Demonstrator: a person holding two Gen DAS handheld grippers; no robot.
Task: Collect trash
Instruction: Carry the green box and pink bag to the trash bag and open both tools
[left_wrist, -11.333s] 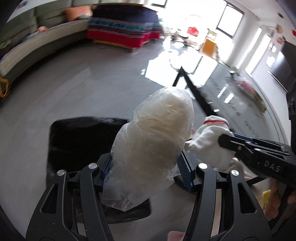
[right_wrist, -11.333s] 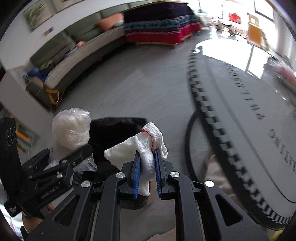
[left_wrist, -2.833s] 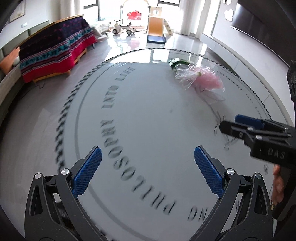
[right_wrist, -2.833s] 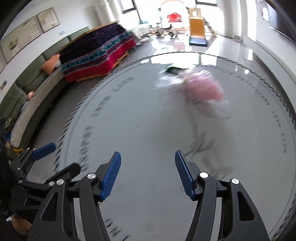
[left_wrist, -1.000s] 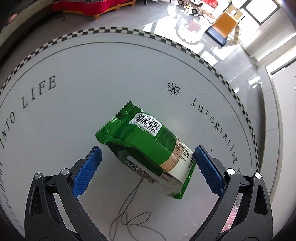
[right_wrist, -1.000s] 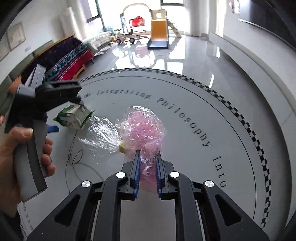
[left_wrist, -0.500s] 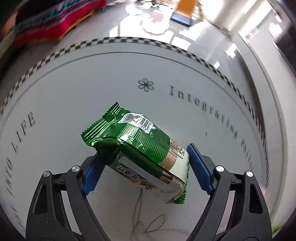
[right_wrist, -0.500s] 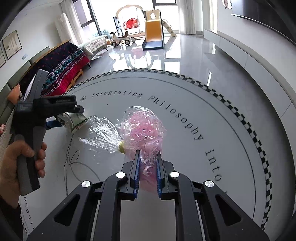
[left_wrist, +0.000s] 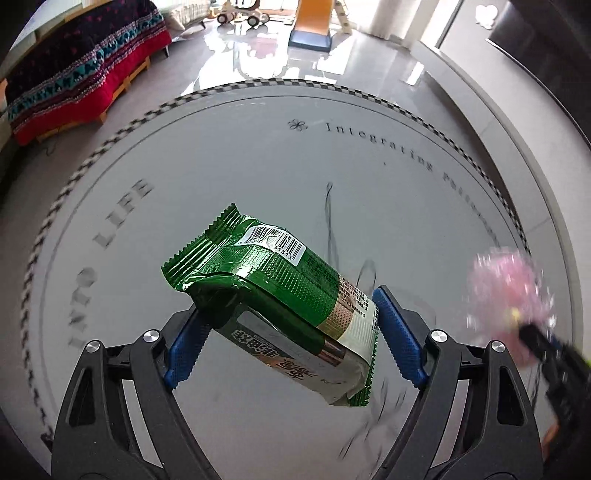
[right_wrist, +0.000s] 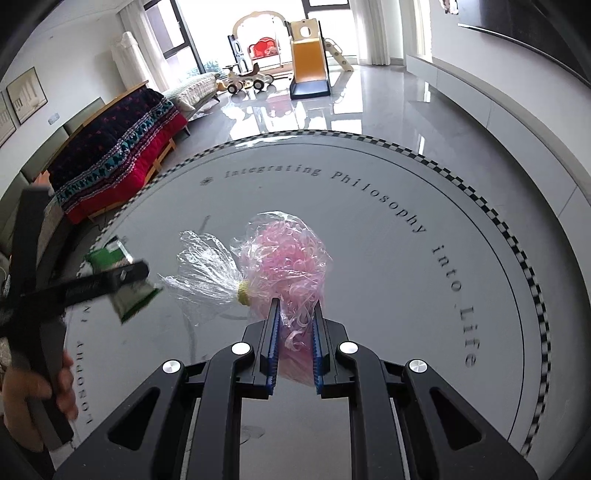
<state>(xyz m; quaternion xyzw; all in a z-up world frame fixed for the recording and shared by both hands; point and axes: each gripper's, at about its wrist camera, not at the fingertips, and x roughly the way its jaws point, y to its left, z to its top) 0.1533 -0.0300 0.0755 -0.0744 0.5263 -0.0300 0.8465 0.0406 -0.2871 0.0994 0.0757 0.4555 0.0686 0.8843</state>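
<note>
Two things are hanging over the round table (right_wrist: 424, 314). My left gripper (left_wrist: 291, 336) is squeezing a green snack pack (left_wrist: 273, 295) with jaws wide. My right gripper (right_wrist: 294, 332) is pinching a pink bag (right_wrist: 284, 258), jaws nearly closed.

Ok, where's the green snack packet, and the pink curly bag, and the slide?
green snack packet (left_wrist: 280, 280): left wrist view, its embossed green top.
pink curly bag (right_wrist: 291, 254): right wrist view, the pink bulge.
slide (right_wrist: 308, 70): right wrist view, its yellow chute.

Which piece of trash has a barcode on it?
The green snack packet in the left gripper. The other piece, the clear bag of pink shreds in the right gripper, shows none.
</note>
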